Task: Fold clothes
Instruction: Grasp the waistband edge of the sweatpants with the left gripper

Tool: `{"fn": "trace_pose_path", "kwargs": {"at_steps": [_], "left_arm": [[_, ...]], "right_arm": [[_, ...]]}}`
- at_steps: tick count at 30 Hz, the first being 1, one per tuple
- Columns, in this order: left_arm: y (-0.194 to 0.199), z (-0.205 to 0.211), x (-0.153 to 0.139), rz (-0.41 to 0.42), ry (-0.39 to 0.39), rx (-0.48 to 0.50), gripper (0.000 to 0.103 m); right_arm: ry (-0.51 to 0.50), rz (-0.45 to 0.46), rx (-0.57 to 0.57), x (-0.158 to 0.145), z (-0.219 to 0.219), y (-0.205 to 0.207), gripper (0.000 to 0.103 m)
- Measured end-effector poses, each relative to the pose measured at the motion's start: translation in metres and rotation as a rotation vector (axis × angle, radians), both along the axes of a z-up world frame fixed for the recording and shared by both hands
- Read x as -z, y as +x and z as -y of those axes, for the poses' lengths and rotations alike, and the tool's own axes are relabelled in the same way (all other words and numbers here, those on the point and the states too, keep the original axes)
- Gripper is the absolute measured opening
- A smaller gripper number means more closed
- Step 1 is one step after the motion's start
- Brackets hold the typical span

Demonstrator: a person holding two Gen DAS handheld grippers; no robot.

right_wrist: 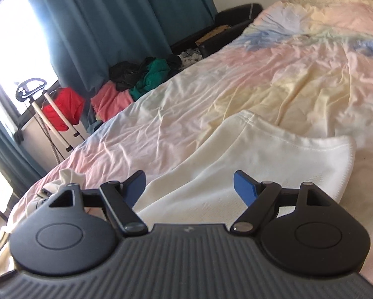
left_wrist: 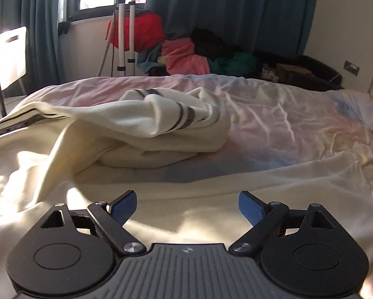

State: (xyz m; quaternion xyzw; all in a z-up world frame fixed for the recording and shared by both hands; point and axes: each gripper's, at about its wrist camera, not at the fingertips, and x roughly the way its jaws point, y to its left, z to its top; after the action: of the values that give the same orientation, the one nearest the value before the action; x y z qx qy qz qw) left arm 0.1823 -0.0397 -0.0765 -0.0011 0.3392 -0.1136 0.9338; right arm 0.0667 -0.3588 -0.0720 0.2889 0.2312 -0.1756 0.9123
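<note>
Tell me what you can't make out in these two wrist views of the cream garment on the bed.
- Left wrist view: the cream garment is bunched over itself, so its type and sleeves stay hidden; its near part runs under the open left gripper.
- Right wrist view: the right gripper, open, covers the garment's near end.
- Both views: the clothes pile beyond the bed is too small and tangled to count.

Your garment (left_wrist: 141,129) lies on the bed (left_wrist: 286,114), its bunched sleeves heaped ahead of your left claw (left_wrist: 187,208). Behind the bed, a clothes pile (left_wrist: 186,57) sits before the curtains (left_wrist: 236,12).
</note>
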Motion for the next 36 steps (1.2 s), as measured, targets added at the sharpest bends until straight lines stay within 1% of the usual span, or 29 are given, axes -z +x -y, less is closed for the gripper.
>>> {"fn": "trace_pose_path", "kwargs": {"at_steps": [3,5,6,8,9,10,11,14,15,16,17,19,20,21,22,24,25,26,31,35,36], "left_arm": [[0.043,0.037,0.023,0.032,-0.003,-0.034,0.091],[0.073,0.06,0.035,0.048,0.006,-0.086,0.091],[0.089,0.071,0.041,0.065,0.026,-0.122,0.091],[0.116,0.092,0.051,0.1,0.118,-0.194,0.094],[0.129,0.101,0.057,0.101,0.175,-0.225,0.099],[0.141,0.111,0.063,0.098,0.234,-0.254,0.103],[0.154,0.121,0.069,0.096,0.293,-0.284,0.103],[0.18,0.141,0.08,0.106,0.462,-0.293,0.102],[0.188,0.148,0.084,0.11,0.519,-0.294,0.099],[0.196,0.149,0.083,0.116,0.533,-0.298,0.089],[0.204,0.145,0.08,0.112,0.534,-0.3,0.084],[0.217,0.136,0.074,0.098,0.533,-0.297,0.064],[0.223,0.133,0.07,0.09,0.532,-0.291,0.057],[0.226,0.129,0.064,0.084,0.528,-0.286,0.042],[0.227,0.126,0.057,0.082,0.516,-0.278,0.035],[0.225,0.12,0.041,0.078,0.48,-0.264,0.027],[0.223,0.117,0.031,0.078,0.456,-0.257,0.025],[0.221,0.111,0.018,0.079,0.407,-0.251,0.025],[0.207,0.073,-0.063,0.077,0.083,-0.27,0.023],[0.186,0.017,-0.127,0.125,-0.246,-0.251,0.023],[0.179,0.003,-0.132,0.147,-0.286,-0.24,0.023]], "right_arm": [[0.03,-0.006,0.006,0.011,0.002,0.007,0.08],[0.033,-0.013,0.004,0.019,0.003,0.012,0.08],[0.033,-0.016,0.001,0.023,0.003,0.015,0.08],[0.039,-0.041,-0.003,0.032,0.003,0.024,0.08],[0.043,-0.053,-0.005,0.037,0.003,0.029,0.08],[0.057,-0.062,-0.008,0.042,0.004,0.033,0.08],[0.058,-0.067,-0.007,0.046,0.004,0.037,0.08],[0.046,-0.088,-0.004,0.059,0.004,0.049,0.08],[0.043,-0.089,-0.002,0.062,0.004,0.052,0.08],[0.041,-0.091,-0.001,0.066,0.005,0.056,0.08],[0.039,-0.093,0.001,0.069,0.005,0.059,0.08],[0.029,-0.092,0.006,0.071,0.005,0.064,0.081],[0.025,-0.089,0.007,0.072,0.005,0.065,0.081],[0.021,-0.085,0.008,0.072,0.005,0.067,0.081],[0.021,-0.081,0.009,0.072,0.005,0.067,0.081],[0.025,-0.077,0.012,0.072,0.006,0.066,0.08],[0.03,-0.076,0.014,0.071,0.006,0.065,0.08],[0.034,-0.075,0.016,0.071,0.007,0.065,0.08],[0.02,-0.073,0.03,0.068,0.006,0.062,0.08],[-0.001,-0.066,0.033,0.064,0.002,0.058,0.08],[-0.008,-0.063,0.032,0.063,0.001,0.057,0.08]]}}
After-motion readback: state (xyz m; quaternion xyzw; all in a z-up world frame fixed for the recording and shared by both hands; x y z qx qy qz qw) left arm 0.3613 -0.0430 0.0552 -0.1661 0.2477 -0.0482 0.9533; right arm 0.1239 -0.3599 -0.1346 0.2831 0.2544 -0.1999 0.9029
